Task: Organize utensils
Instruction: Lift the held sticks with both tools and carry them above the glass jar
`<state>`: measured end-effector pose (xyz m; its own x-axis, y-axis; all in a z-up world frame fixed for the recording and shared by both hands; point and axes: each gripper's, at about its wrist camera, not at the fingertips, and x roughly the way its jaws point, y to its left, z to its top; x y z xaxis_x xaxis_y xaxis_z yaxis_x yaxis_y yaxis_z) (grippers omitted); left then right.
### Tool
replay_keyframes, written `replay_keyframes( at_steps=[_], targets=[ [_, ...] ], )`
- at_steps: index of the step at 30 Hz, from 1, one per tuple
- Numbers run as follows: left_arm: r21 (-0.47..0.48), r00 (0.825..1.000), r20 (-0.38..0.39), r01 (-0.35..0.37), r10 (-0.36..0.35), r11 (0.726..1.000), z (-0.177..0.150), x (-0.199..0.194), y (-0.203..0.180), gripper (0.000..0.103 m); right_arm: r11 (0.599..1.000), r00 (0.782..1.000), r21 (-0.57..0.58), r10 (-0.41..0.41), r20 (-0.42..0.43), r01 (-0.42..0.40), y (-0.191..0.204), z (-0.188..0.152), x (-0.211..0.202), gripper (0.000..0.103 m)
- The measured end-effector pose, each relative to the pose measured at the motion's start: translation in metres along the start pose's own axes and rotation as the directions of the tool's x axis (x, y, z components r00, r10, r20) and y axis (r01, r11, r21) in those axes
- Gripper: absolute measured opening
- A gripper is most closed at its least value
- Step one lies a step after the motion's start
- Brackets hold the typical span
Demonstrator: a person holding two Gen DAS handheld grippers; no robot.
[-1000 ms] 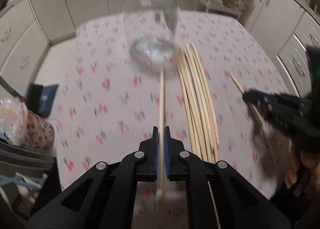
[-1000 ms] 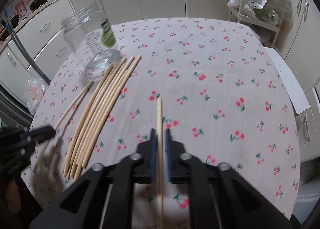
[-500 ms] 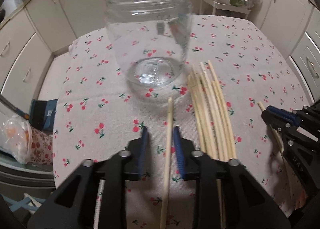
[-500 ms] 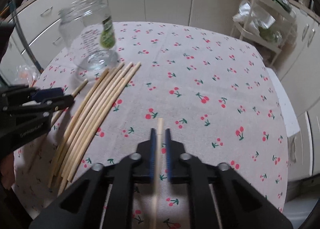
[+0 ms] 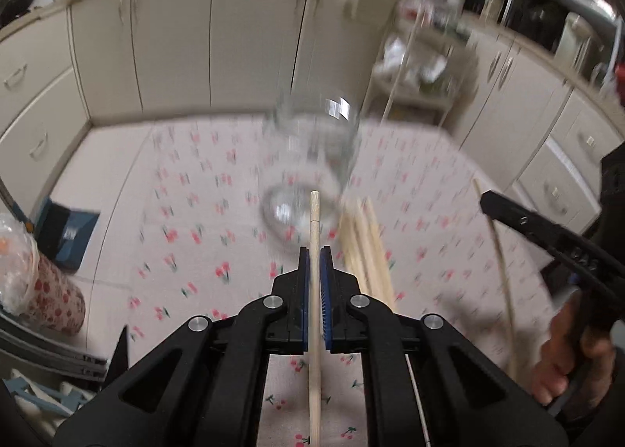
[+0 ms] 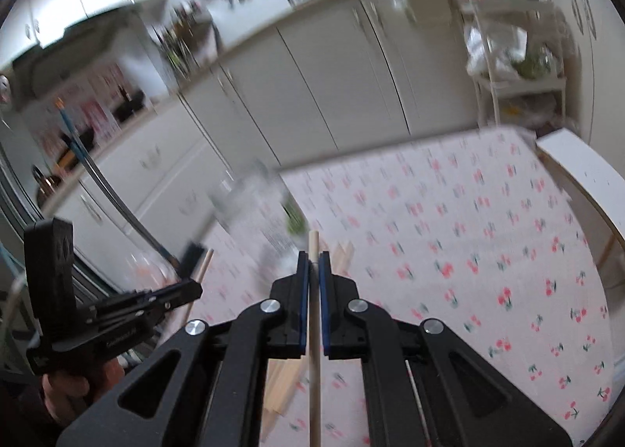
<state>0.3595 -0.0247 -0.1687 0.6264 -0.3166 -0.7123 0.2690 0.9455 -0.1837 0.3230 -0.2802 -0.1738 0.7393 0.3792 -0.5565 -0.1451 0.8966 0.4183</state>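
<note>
My left gripper (image 5: 314, 255) is shut on a wooden chopstick (image 5: 314, 290) that runs between its blue pads, its tip pointing at the clear glass jar (image 5: 308, 173) standing ahead on the table. A bundle of several loose chopsticks (image 5: 367, 247) lies just right of that tip. My right gripper (image 6: 313, 259) is shut on another chopstick (image 6: 313, 349); the same jar (image 6: 258, 212) shows blurred to its upper left. Each gripper appears in the other's view: the right gripper (image 5: 547, 236) with its stick at the right edge, the left gripper (image 6: 129, 310) at the lower left.
The table (image 6: 468, 251) wears a cherry-print cloth and has a white edge board (image 6: 582, 169) at its right. Cream cabinets (image 5: 175, 48) ring the room. A cherry-print cup with a plastic bag (image 5: 43, 290) and a blue box (image 5: 66, 232) lie left of the table; a white rack (image 6: 515, 68) stands behind.
Both grippers have risen and tipped upward with their chopsticks, so the cabinets now fill the upper view. The left jaws opened briefly, then shut again on the stick.
</note>
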Motion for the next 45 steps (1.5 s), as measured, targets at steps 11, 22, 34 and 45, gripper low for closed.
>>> replay_keyframes(
  at_steps=[11, 22, 34, 45],
  targets=[
    [-0.028, 0.931, 0.359, 0.085, -0.069, 0.996, 0.08, -0.037, -0.001, 0.005, 0.996, 0.963, -0.007, 0.091, 0.253, -0.092, 0.039, 0.071, 0.001, 0.006],
    [-0.12, 0.864, 0.501, 0.119, -0.043, 0.986, 0.135, -0.013, 0.014, 0.005, 0.989, 0.898, 0.009, 0.128, 0.421, -0.146, 0.05, 0.126, 0.024, 0.006],
    [-0.186, 0.828, 0.559, 0.068, 0.049, 0.98, 0.151, 0.032, 0.027, 0.005, 0.984, 0.847, 0.021, 0.141, 0.512, -0.177, 0.062, 0.155, 0.077, 0.006],
    [-0.203, 0.836, 0.546, 0.061, 0.061, 0.977, 0.139, 0.057, 0.036, 0.005, 0.99, 0.873, 0.027, 0.107, 0.476, -0.136, 0.053, 0.143, 0.113, 0.006]
  ],
)
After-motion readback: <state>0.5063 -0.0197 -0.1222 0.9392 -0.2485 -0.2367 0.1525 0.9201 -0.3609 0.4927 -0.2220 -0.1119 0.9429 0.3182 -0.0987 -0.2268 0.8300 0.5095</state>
